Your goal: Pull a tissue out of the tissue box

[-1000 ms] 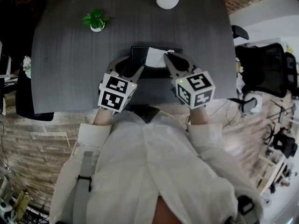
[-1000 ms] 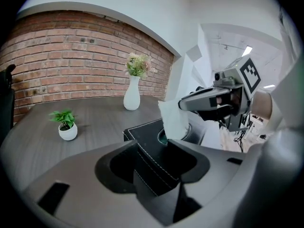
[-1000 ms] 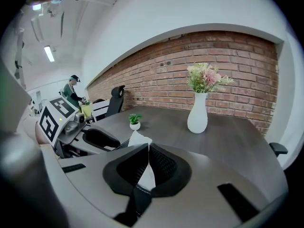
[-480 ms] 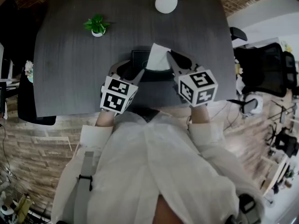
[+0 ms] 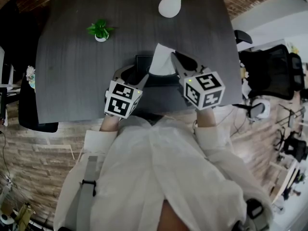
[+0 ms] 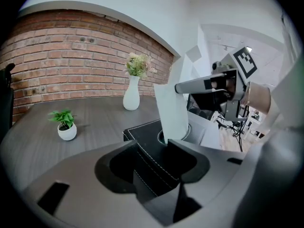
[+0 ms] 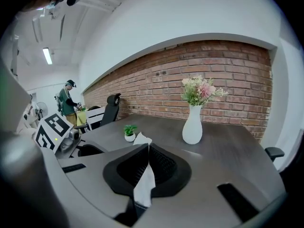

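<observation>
- Black stitched tissue box [image 5: 143, 63] sits near the front edge of the dark grey wood-grain table [image 5: 72, 61], roughly midway between its side edges.
- The left gripper [image 5: 133, 74] clamps the box's near-left end, one jaw on each side.
- The right gripper [image 5: 174, 57] is pinched tight on the white tissue [image 5: 162, 61], which rises upright from the box's round opening, lower end inside.
- Bare tabletop spreads left and behind; a small green potted plant [image 5: 100, 30] and a white vase [image 5: 170, 5] stand well apart towards the far edge.
- A black office chair [image 5: 269, 66] sits beyond the right edge.
</observation>
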